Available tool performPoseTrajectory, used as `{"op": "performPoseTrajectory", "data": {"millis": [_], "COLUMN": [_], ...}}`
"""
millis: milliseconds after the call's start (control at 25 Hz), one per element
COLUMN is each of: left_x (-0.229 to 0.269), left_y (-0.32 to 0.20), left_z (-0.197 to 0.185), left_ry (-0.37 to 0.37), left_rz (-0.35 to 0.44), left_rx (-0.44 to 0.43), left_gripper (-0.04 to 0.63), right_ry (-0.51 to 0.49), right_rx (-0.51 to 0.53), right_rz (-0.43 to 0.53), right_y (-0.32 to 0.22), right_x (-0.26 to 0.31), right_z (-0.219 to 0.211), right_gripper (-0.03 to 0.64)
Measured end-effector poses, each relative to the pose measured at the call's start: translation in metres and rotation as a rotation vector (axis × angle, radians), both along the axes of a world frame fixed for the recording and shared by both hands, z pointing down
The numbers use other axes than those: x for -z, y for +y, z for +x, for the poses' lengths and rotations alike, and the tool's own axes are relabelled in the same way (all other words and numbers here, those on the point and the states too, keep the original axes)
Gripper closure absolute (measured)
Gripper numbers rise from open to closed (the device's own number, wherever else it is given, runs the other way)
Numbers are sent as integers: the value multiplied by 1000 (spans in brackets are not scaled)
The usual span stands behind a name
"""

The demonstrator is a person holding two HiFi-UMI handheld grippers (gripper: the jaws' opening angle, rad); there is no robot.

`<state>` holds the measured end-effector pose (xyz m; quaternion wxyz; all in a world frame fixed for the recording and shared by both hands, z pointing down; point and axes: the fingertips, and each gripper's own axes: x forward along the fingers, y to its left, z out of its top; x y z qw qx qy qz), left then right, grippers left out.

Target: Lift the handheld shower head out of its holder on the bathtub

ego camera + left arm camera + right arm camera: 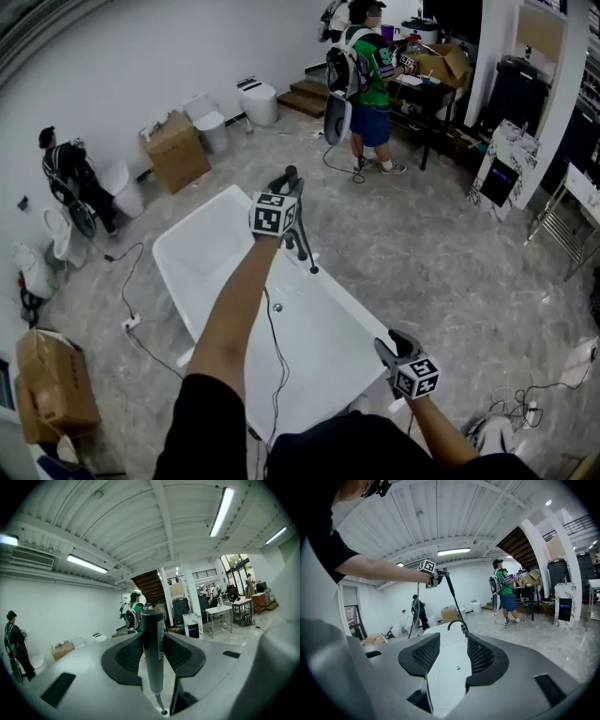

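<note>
My left gripper (pixel 288 184) is raised above the white bathtub (pixel 167 251) and is shut on the dark stick-shaped shower head (pixel 306 247), which slants down from it toward the tub's far rim. In the left gripper view the grey handle (pixel 153 654) stands upright, pinched between both pads. The right gripper view shows the shower head (pixel 453 592) hanging over the black arched faucet (pixel 456 622), with the left gripper (pixel 435 577) above. My right gripper (pixel 397 351) hovers at the tub's near right corner, open, with only the tub (pixel 447 667) seen between its jaws.
A person in a green shirt (pixel 369 82) stands by a cluttered table at the back. Another person in black (pixel 69 176) is at the left wall among toilets (pixel 257 101) and cardboard boxes (pixel 176 150). Cables (pixel 131 323) trail on the floor left of the tub.
</note>
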<state>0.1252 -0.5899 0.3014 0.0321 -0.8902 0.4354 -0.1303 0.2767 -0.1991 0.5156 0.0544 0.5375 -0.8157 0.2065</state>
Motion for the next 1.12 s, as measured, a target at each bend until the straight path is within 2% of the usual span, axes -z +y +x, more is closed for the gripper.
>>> {"op": "performPoseTrajectory", "data": {"millis": [200, 440, 560, 680, 920, 1120], "left_x": [50, 85, 84, 81, 71, 54], "left_y": [-4, -4, -3, 1, 8, 6], "left_z": [-30, -53, -55, -61, -64, -72], "left_ry": [100, 117, 151, 178, 200, 194], "left_rz": [44, 95, 87, 84, 82, 61], "left_rx": [52, 72, 77, 74, 76, 86], "left_gripper": [466, 468, 466, 468, 468, 468], "right_ry": [6, 7, 1, -4, -7, 11], "right_rx": [4, 40, 52, 41, 67, 45], "right_rz": [44, 92, 109, 153, 208, 221], "right_y": [-14, -31, -36, -34, -29, -33], "right_x": [25, 55, 63, 77, 88, 96], "right_z": [-8, -27, -37, -45, -54, -57], "right_gripper": [442, 442, 451, 517, 607, 617]}}
